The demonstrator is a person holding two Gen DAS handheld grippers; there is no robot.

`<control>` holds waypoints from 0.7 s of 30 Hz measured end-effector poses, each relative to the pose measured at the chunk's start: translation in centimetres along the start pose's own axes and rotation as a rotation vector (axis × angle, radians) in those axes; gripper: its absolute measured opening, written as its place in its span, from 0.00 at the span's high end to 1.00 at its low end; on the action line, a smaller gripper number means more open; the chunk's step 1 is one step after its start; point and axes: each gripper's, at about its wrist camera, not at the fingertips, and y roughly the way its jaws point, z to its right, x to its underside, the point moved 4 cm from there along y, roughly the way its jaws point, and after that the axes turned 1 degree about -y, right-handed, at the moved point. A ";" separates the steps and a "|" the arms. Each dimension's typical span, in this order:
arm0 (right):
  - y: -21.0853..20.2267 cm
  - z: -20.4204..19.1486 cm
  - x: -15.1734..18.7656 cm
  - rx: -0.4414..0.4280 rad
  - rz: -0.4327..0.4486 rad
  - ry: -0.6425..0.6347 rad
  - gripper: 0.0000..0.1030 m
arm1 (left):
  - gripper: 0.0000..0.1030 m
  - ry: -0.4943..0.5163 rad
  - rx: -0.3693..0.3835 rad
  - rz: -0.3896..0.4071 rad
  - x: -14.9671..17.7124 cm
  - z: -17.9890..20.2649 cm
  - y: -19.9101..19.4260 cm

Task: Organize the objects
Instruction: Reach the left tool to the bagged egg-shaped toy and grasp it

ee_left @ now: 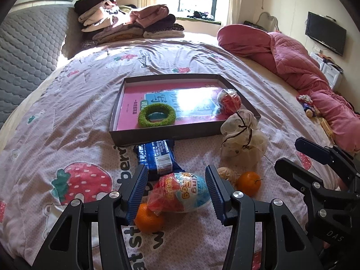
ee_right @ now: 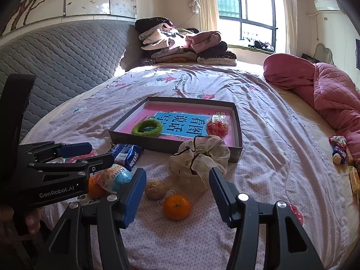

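On a strawberry-print bedspread [ee_left: 67, 135], your left gripper [ee_left: 176, 185] hangs with its jaws apart around a wrapped toy egg [ee_left: 180, 193]; the blue pads stand on either side of the wrapper, and it is not clear that either presses it. An orange [ee_left: 148, 221] lies just under the egg's near end, beside the left pad. A blue snack packet [ee_left: 157, 157] rests beyond the egg, its far end at the wall of a shallow dark box [ee_left: 157, 136].

Your right gripper [ee_right: 177, 190] is likewise spread and empty, framing a second orange [ee_right: 176, 207] and a pale round ball [ee_right: 156, 189] on the sheet between its fingers, touching neither. A cream drawstring pouch [ee_right: 200, 157] sits against the box's near corner, just ahead of the right finger.

Inside the box lie a pink book [ee_right: 180, 123], a green ring [ee_right: 147, 128] and a bagged red item [ee_right: 217, 126]. Folded clothes [ee_right: 180, 45] are stacked at the headboard, and a pink quilt [ee_right: 326, 90] is bunched along the bed's right edge.
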 end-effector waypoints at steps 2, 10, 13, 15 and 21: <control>0.0 0.2 0.3 0.003 -0.006 0.003 0.44 | 0.47 0.004 0.011 -0.014 0.3 0.2 0.4; 0.4 0.6 1.2 0.011 -0.027 0.012 0.44 | 0.47 0.007 0.014 -0.051 1.1 0.2 1.7; 0.6 0.9 1.4 0.014 -0.035 0.018 0.44 | 0.47 0.009 0.026 -0.063 1.3 0.2 2.1; 0.8 1.0 1.6 0.013 -0.041 0.020 0.44 | 0.47 0.011 0.029 -0.072 1.4 0.3 2.3; 1.7 0.8 2.2 0.006 -0.070 0.021 0.44 | 0.46 0.004 0.044 -0.090 1.6 0.2 3.2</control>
